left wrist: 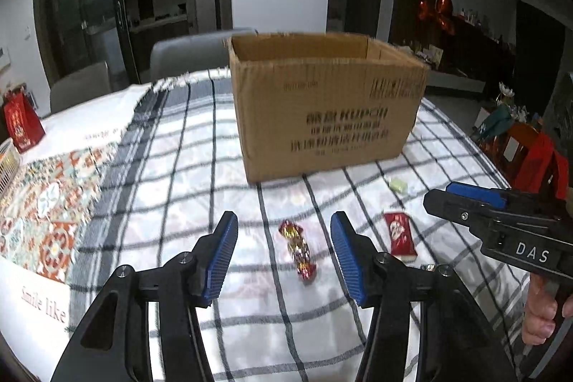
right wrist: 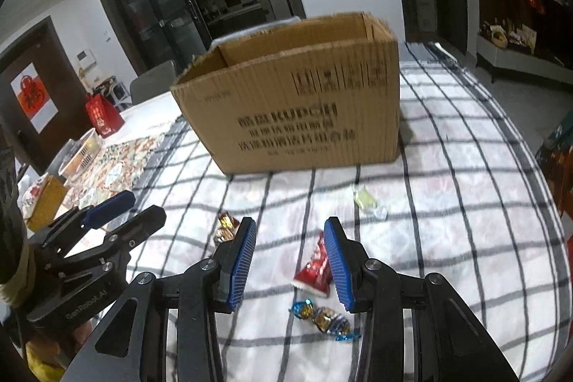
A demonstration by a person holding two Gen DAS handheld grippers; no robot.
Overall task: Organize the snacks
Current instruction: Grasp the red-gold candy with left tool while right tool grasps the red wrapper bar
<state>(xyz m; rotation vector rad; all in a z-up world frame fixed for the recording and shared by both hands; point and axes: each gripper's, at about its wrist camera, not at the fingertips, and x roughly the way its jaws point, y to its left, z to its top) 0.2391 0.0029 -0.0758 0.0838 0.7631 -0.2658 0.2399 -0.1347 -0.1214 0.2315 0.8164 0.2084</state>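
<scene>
An open cardboard box [left wrist: 322, 110] stands on the checked tablecloth [left wrist: 179, 174]; it also shows in the right wrist view [right wrist: 297, 110]. My left gripper [left wrist: 284, 231] is open above a red-gold wrapped candy [left wrist: 299, 251]. A red snack packet [left wrist: 399, 233] lies to its right, and a pale green candy [left wrist: 399, 185] lies nearer the box. My right gripper [right wrist: 290, 238] is open over the red packet [right wrist: 315, 269]. A blue-gold candy [right wrist: 324, 315] lies below it, the red-gold candy [right wrist: 225, 228] to its left, the green candy [right wrist: 365, 199] ahead.
A red gift bag [left wrist: 21, 122] and a white basket [left wrist: 7, 160] stand at the table's left edge. A patterned mat [left wrist: 46, 199] lies left of the cloth. Grey chairs [left wrist: 193, 52] stand behind the table. A small yellow box [right wrist: 44, 203] sits at the left.
</scene>
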